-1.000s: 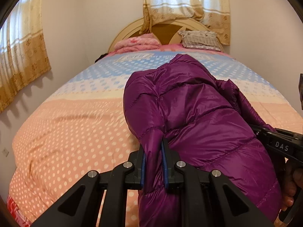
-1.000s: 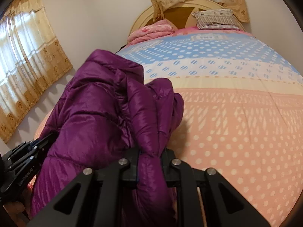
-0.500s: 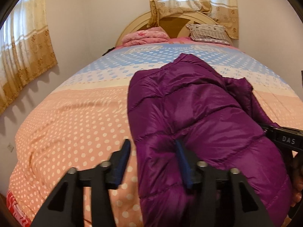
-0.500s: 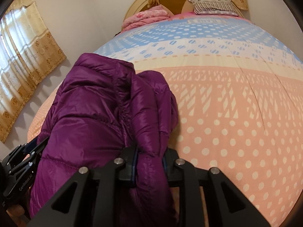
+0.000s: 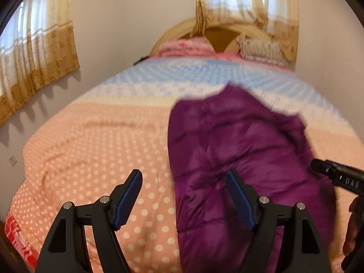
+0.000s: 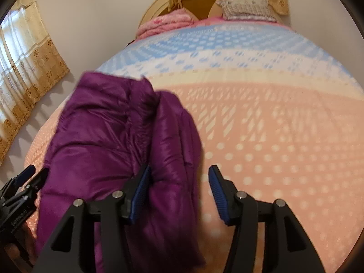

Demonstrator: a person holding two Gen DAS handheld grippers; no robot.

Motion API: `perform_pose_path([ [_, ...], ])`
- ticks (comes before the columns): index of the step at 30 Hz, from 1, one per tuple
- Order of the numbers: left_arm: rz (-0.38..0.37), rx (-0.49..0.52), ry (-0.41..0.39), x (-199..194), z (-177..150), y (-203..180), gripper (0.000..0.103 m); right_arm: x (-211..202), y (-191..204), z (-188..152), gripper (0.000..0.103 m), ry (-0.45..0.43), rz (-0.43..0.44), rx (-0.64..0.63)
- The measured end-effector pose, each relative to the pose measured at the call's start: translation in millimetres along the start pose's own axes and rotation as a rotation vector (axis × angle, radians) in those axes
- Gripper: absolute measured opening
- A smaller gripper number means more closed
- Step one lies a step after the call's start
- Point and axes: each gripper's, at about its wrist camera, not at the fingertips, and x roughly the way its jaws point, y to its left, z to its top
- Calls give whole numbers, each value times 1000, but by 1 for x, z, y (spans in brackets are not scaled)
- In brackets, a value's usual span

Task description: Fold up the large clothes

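Note:
A purple puffer jacket (image 5: 238, 159) lies folded lengthwise on the bed, its near end toward me. It also shows in the right wrist view (image 6: 118, 150). My left gripper (image 5: 184, 182) is open and empty; its right finger is over the jacket's left edge, its left finger over the bedspread. My right gripper (image 6: 179, 177) is open and empty, straddling the jacket's right edge. Each gripper shows at the edge of the other's view, the right one (image 5: 336, 175) and the left one (image 6: 20, 188).
The bed has a peach, cream and blue polka-dot bedspread (image 5: 91, 150), also in the right wrist view (image 6: 273, 136). A pink folded blanket (image 5: 186, 45) and a pillow (image 5: 261, 50) lie at the headboard. Curtains (image 5: 34, 63) hang on the left wall.
Both grippers have opened and let go of the jacket's near end. The jacket has dropped flat onto the bed. Both grippers have drawn back a little.

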Motion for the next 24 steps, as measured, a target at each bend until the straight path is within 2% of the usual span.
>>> perform_pose_path([
  [2,3,-2,-53,-29,9,5,76,-33,8,1,69,-57,-14,-34],
  [3,6,-6,-76,-42,13,7,76,-55,14,0,72,-91,-24,-50],
  [7,-2,-25,-169,-100,23,18,77,-115,31,-7,73,-170,-27,-83],
  [13,24,-52,-226,-154,15,36,77,-184,55,-28,78,-273,-34,-117],
  [20,28,-67,-271,-174,17,45,77,-194,68,-29,80,-304,-23,-142],
  [24,30,-68,-254,-169,16,45,77,-195,66,-28,80,-308,-24,-142],
])
